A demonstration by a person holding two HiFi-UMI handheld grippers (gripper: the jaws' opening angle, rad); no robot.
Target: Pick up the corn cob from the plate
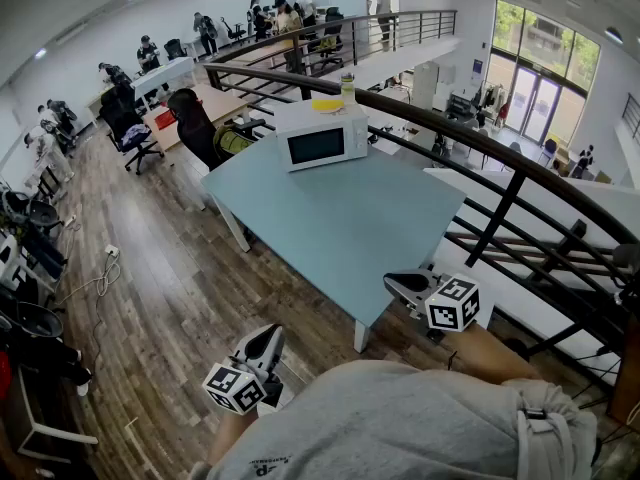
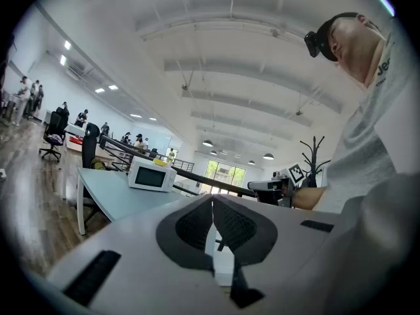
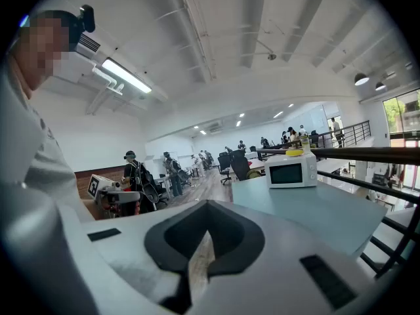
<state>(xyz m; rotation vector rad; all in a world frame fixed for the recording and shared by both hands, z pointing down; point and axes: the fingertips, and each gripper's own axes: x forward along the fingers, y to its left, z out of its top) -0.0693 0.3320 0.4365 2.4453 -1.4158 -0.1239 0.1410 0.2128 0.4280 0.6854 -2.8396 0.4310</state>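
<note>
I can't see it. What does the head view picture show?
A left gripper and a right gripper, jaws together and empty, point toward a pale blue table with a white microwave on it.

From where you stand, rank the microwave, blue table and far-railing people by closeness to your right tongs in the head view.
1. Blue table, just ahead of the right tongs.
2. Microwave, at the table's far end.
3. People, far back beside the railing.
</note>
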